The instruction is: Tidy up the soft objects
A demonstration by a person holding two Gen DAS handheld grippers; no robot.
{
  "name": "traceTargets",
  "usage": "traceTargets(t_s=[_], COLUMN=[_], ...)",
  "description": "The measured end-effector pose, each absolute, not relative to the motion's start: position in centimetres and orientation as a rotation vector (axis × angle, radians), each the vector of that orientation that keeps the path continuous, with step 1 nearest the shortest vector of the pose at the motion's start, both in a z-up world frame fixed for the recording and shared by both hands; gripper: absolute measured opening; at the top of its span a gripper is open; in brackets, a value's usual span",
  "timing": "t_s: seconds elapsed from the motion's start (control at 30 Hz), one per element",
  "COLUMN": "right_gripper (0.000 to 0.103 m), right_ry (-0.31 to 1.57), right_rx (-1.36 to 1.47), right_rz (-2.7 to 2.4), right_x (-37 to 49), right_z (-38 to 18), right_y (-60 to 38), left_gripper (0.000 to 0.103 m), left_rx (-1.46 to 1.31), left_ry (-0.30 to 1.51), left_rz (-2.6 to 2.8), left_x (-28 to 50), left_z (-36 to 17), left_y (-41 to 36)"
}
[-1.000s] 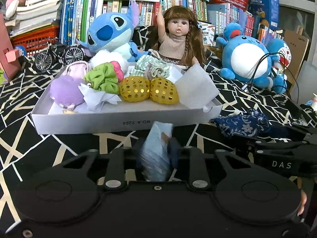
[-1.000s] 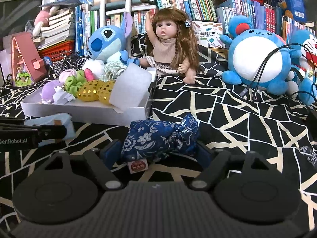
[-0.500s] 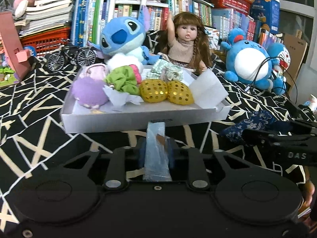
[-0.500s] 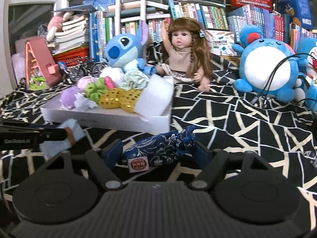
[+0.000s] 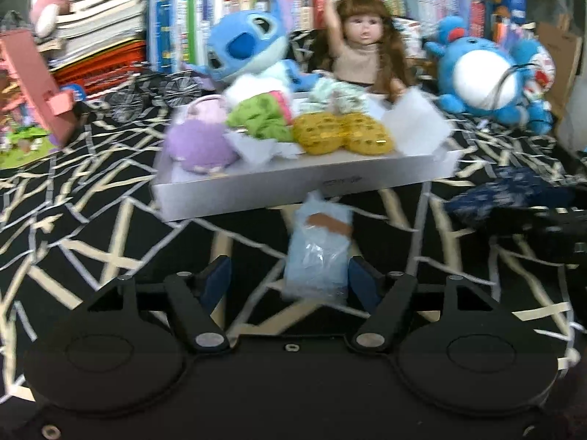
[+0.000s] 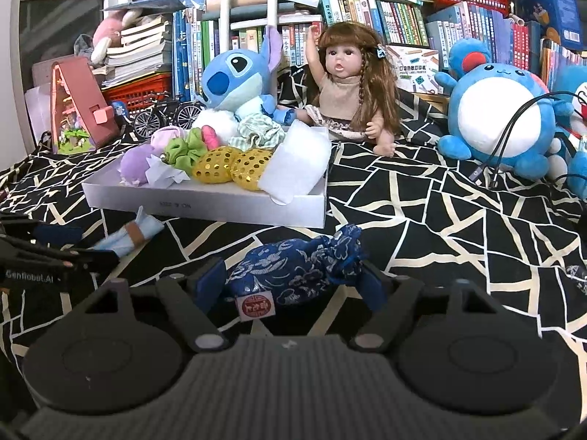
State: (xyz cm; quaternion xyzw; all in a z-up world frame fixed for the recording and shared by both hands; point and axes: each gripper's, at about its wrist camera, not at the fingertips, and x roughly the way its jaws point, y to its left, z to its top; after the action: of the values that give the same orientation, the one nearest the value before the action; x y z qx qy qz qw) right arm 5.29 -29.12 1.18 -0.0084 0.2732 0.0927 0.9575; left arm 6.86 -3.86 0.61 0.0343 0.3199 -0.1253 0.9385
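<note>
Here, left gripper (image 5: 288,280) "GenRobot.AI" just opened, right gripper (image 6: 290,284) clasping blue pouch (image 6: 293,271).

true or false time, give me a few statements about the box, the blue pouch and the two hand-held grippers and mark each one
1. The light blue packet lies inside the white box. False: it lies on the black patterned cloth in front of the box.
2. The left hand-held gripper is clamped tight on the packet. False: its jaws have just been opening and stand apart; the packet sits between them against the right pad, clear of the left one.
3. The dark blue flowered pouch sits between the fingers of the right hand-held gripper. True.
4. Two yellow sequined pieces lie in the box. True.
5. The doll lies flat in the box. False: it sits upright behind the box, one arm raised.
</note>
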Motion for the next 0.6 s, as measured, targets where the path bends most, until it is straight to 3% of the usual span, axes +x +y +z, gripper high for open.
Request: traceTargets(t_s=[0.37,0.5,0.6], right_gripper=[0.088,0.098,0.103], right_ry=[0.55,0.525,0.501], right_rx=[0.007,0.026,-0.011], right_rz=[0.189,0.194,0.185], right_x=[5.4,5.4,5.6], right_z=[0.9,1.0,1.3], right_y=[-29.4,-29.5,-29.2], left_gripper=[0.07,0.086,0.088], left_rx=[0.068,-0.028,-0.07], left_ry=[0.655,0.645,0.62], left_rz=[0.013,-0.038,-0.128], left_x=[8.6,8.2,7.7], left_z=[0.3,0.9,1.4], left_y=[0.8,1.2,0.1])
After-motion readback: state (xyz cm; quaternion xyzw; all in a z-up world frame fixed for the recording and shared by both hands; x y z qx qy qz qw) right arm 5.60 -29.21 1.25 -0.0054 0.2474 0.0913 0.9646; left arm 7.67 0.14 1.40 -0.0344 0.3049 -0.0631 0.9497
